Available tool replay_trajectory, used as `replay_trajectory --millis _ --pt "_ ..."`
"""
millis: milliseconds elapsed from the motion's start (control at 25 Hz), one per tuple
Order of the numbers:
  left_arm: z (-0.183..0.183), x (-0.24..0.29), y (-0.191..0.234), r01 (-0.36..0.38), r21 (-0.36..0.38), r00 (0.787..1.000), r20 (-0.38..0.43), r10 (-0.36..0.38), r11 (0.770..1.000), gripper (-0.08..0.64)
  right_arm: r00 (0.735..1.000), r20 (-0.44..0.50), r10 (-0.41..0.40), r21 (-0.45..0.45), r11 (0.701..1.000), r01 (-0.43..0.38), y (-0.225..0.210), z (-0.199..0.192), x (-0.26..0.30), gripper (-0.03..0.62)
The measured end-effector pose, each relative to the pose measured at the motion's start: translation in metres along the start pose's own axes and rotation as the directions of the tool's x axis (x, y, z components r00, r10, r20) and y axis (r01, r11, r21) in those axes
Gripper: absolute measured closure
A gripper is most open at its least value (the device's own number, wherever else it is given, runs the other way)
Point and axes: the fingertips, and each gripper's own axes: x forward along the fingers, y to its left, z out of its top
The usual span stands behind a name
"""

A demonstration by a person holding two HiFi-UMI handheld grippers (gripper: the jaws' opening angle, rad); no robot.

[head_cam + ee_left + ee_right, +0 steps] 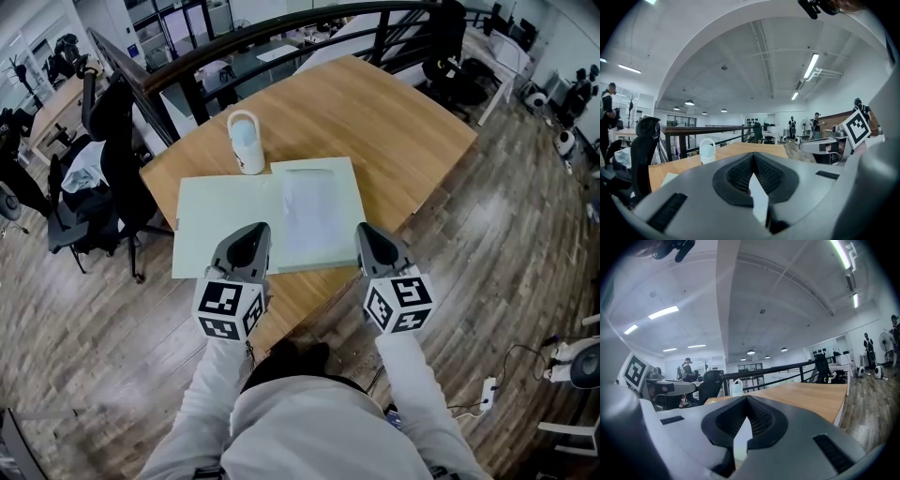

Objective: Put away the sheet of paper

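A pale green folder (225,220) lies open on the wooden table (375,122). The white sheet of paper (314,214) rests flat on its right half. My left gripper (251,239) is at the folder's near edge, by the middle fold, and its jaws are shut. My right gripper (368,239) hovers at the folder's near right corner, also shut. In the left gripper view the left gripper (752,157) has its pads meeting, with only a pale sliver showing below them. The right gripper (746,401) looks the same in its own view. Neither pinches anything that I can see.
A white bottle with a loop handle (247,142) stands just behind the folder's fold. Black office chairs (103,178) crowd the table's left side. A dark railing (281,33) runs behind the table. Its near edge is just below my grippers.
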Motion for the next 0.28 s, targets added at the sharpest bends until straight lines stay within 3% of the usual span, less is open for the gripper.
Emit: replay_trajectory --millis 280 --pt "0.0037 -0.0005 -0.0062 0.012 0.009 1.000 -0.002 -0.012 1.000 0.541 1.000 -0.007 -0.007 0.001 1.000 0.007 -0.0017 0.0007 -0.0051 0.566"
